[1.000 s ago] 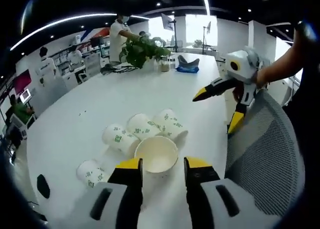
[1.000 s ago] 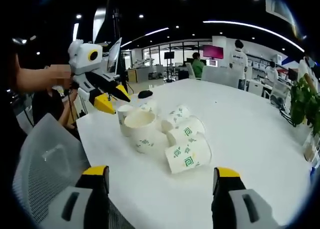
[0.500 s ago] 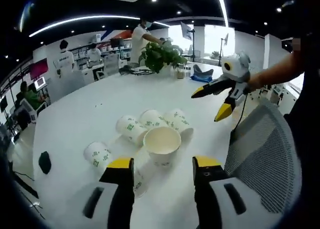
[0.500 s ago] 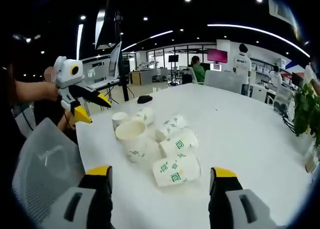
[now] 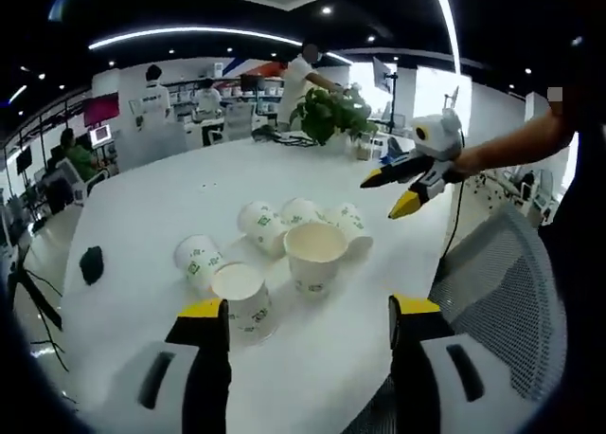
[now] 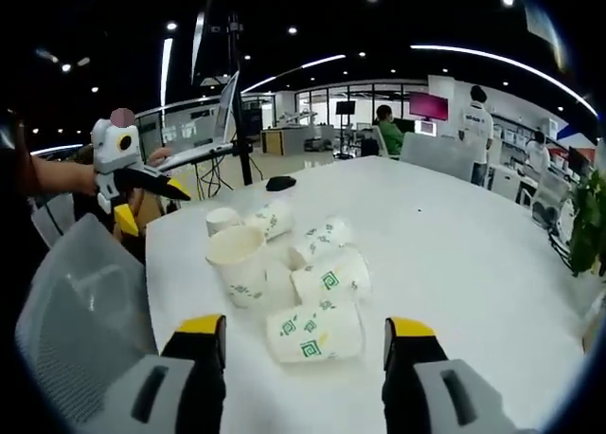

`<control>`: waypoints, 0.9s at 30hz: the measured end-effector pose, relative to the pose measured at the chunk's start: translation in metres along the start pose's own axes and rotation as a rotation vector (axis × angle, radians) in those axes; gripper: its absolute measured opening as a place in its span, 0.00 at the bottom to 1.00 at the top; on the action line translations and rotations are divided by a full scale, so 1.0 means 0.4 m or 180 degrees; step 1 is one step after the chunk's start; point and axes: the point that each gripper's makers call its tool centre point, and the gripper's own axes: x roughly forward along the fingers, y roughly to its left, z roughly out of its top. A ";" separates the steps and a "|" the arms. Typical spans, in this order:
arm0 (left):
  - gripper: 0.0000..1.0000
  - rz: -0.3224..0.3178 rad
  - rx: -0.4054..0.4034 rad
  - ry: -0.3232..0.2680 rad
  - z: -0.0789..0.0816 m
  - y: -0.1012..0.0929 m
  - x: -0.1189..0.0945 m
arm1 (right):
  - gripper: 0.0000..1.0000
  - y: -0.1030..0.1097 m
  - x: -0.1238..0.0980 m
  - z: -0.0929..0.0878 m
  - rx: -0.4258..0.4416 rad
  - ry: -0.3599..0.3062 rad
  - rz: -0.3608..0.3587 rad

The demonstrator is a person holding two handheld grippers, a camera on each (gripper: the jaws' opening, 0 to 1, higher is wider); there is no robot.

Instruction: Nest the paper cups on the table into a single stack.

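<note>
Several white paper cups with green prints are clustered on the white table (image 5: 142, 192). A wide cup (image 5: 315, 254) stands upright with a smaller upright cup (image 5: 241, 295) beside it; the others lie on their sides, like one cup (image 5: 197, 260). My left gripper (image 5: 309, 325) is open and empty, short of the cups. My right gripper (image 5: 386, 195) hovers open to the right of the cluster. From the right gripper view, a lying cup (image 6: 314, 332) rests just ahead of my open right gripper (image 6: 305, 328), the upright cup (image 6: 237, 261) stands behind it, and the left gripper (image 6: 151, 211) hangs at the far left.
A grey mesh chair (image 5: 502, 301) stands at the table's near edge, also the chair (image 6: 76, 311) at the left. A small black object (image 5: 91, 263) lies on the table. A potted plant (image 5: 331, 117) sits at the far end. People stand in the background.
My left gripper's jaws have spread wider. Both views have shifted as the hands drew back from the cluster. The cups lie where they were.
</note>
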 end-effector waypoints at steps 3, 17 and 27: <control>0.68 0.0079 -0.0010 0.0024 -0.023 0.006 -0.016 | 0.62 -0.004 0.009 -0.005 -0.0011 0.0035 0.0051; 0.72 0.0118 -0.0084 -0.0019 -0.088 -0.018 -0.006 | 0.55 -0.055 0.036 -0.013 0.0288 0.0032 0.0162; 0.74 0.0041 -0.0033 -0.0071 -0.093 -0.033 0.007 | 0.49 -0.067 0.063 -0.002 0.0454 -0.0001 0.0288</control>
